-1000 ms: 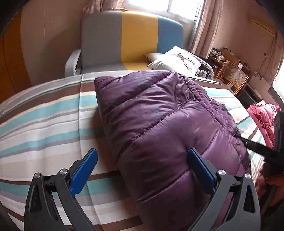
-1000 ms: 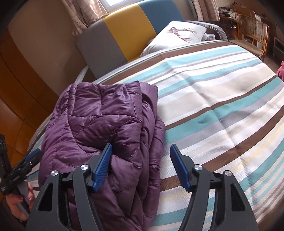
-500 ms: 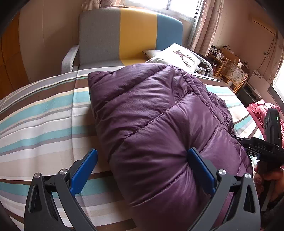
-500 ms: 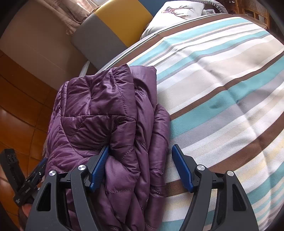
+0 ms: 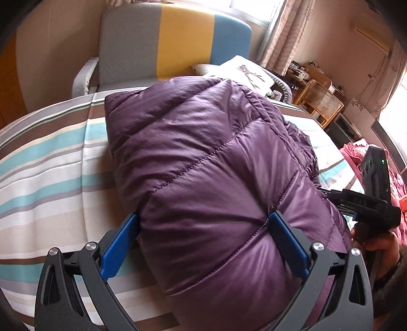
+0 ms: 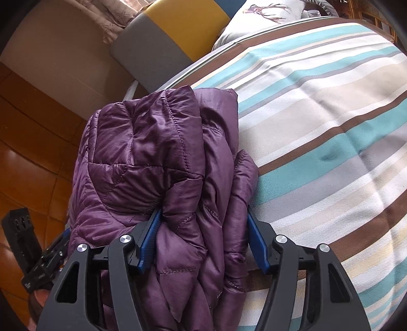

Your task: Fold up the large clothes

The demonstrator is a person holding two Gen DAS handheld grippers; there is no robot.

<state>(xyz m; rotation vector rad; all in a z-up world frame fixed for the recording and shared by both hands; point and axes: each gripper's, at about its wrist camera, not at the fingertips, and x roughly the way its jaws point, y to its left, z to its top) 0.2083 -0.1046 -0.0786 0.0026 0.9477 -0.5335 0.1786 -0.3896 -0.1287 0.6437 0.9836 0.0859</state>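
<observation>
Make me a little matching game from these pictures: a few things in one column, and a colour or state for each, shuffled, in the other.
Things:
1. puffer jacket
2. bedsheet
3. pillow
4. wicker chair

Descriptions:
A. white, printed with a deer
B. standing on the floor beyond the bed
C. purple, quilted, squeezed between both grippers
D. striped in teal, brown and beige

Pairs: 1-C, 2-D, 3-A, 4-B

The left gripper and the right gripper each press blue pads into the jacket's folded bulk.
</observation>
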